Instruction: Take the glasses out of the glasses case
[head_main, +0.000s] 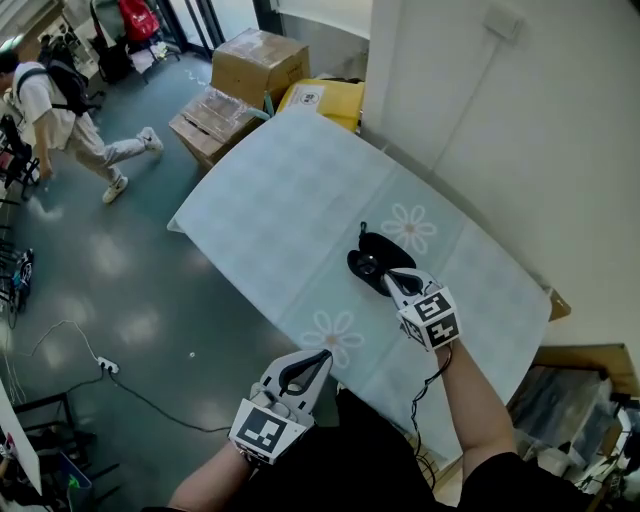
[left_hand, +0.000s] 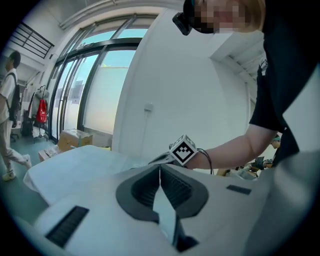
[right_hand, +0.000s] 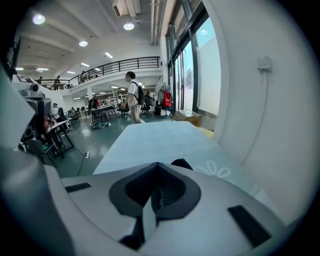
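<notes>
The black glasses case (head_main: 372, 260) lies on the table (head_main: 290, 200), which is covered with a pale cloth printed with flowers. My right gripper (head_main: 392, 277) is shut, its tips right at the case's near edge; I see nothing between the jaws. In the right gripper view the case (right_hand: 182, 163) peeks out just past the shut jaws of my right gripper (right_hand: 157, 166). My left gripper (head_main: 322, 356) is shut and empty over the table's front edge, well short of the case. In the left gripper view, the left gripper (left_hand: 160, 169) points toward the right gripper's marker cube (left_hand: 183, 149). No glasses show.
A white wall runs along the table's right side. Cardboard boxes (head_main: 255, 62) and a yellow box (head_main: 325, 100) stand beyond the far end. A person (head_main: 70, 120) walks across the floor at the left. A power strip (head_main: 107, 366) and cable lie on the floor.
</notes>
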